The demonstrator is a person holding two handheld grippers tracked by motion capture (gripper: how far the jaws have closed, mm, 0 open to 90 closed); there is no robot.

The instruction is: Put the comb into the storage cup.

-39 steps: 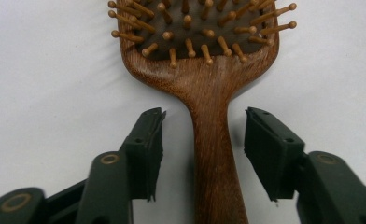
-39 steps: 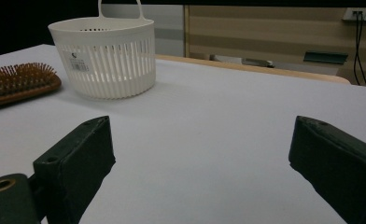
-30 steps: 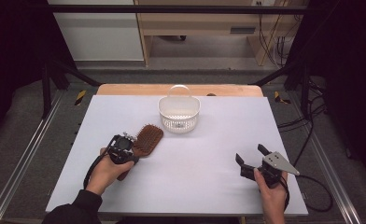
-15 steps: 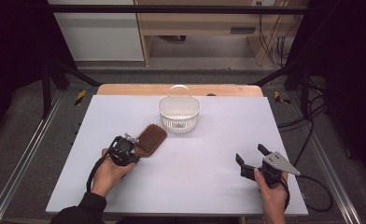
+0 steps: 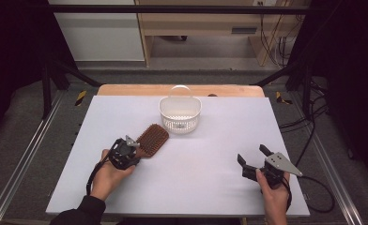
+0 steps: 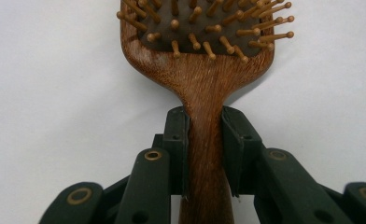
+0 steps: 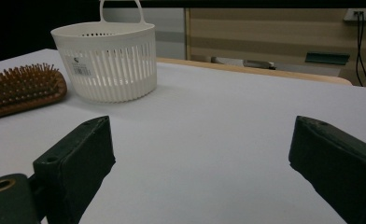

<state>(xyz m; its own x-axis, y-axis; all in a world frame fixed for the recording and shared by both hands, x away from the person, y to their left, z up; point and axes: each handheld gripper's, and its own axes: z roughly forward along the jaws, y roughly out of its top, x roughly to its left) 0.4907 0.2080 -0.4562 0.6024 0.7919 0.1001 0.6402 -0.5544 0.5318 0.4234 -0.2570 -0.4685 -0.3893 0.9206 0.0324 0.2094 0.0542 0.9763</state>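
High view shows a white desk (image 5: pixel 210 187) with a white basket (image 5: pixel 180 115) near its far edge, and that basket is the landmark for everything else. A brown wooden hairbrush (image 5: pixel 150 139) lies flat on the desk just in front of the basket and a little to its left, close to it but not touching, with its bristles facing up. The left gripper (image 5: pixel 126 151) sits at the handle end of the brush, on the side away from the basket. In the left gripper view its fingers (image 6: pixel 177 140) have just been closing, and they now press on both sides of the wooden handle (the handle runs straight down between them), so the brush is held. The brush head with its little round-tipped pins points away from the gripper. The right gripper (image 5: pixel 253 161) is well apart from the basket, in front of it and off to its right, held by a hand near the front edge of the desk. Its fingers (image 7: pixel 80 154) stand wide open with nothing between them, just bare desk. From that gripper's view the basket stands upright with its thin handle up, and the brush lies beside it.
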